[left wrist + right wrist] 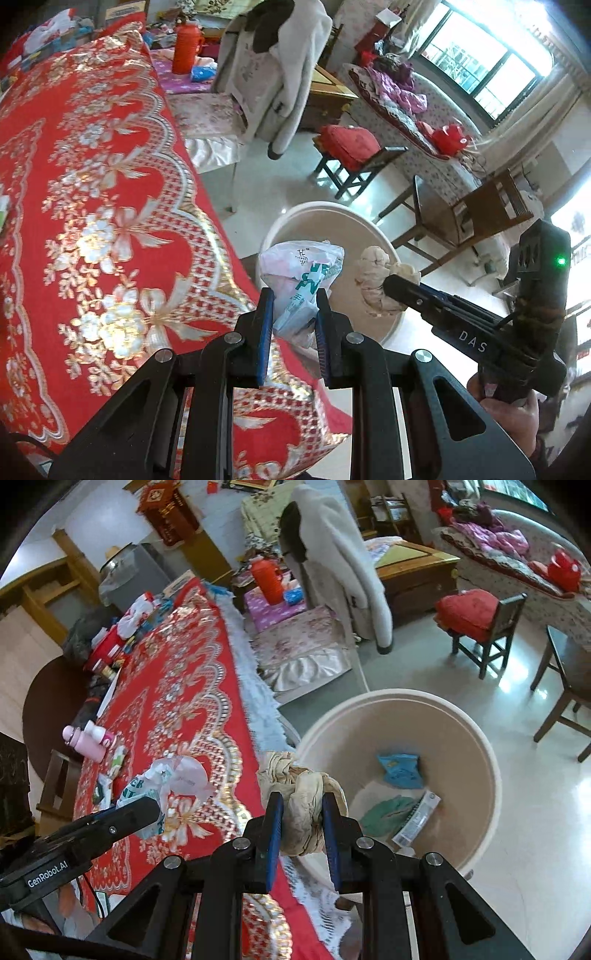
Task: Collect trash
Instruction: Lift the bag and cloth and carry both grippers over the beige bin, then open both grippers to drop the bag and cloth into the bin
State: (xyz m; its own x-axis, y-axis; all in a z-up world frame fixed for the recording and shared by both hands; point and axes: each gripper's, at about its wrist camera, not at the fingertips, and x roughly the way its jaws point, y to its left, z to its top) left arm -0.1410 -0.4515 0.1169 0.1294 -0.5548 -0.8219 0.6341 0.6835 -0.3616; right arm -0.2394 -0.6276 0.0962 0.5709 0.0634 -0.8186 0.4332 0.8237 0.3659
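Your biggest neighbour is the table under its red and gold cloth (177, 686), filling the left of both views; its edge runs right up beside the cream bin (480, 760) standing on the pale tiled floor (524, 849). Behind that, a chair draped with a white coat (343, 565) stands off the table's far corner, and a small dark stool with a red cushion (469, 613) sits well apart to the right. On the cloth's far side you have a pink bottle (86, 740) lying down, with a red flask (267, 576) further back.

The bin's near wall is cut off behind your right gripper (301, 821), so only part of the bottom shows: a blue packet (400, 770), something green, and a pale wrapper whose print is too small to read. The clutter at the table's far end is too blurred to name.

Your right gripper is clamped on a wad of beige crumpled paper (299, 794), which bulges above and left of the blue pads; it hangs over the bin's near rim, where cloth and bin meet. Your left gripper (293, 325) is pinched on a crumpled white plastic wrapper with green print (303, 273), most of it sticking out beyond the fingertips. That one sits above the table's edge, just beside the bin and not clearly over its opening.
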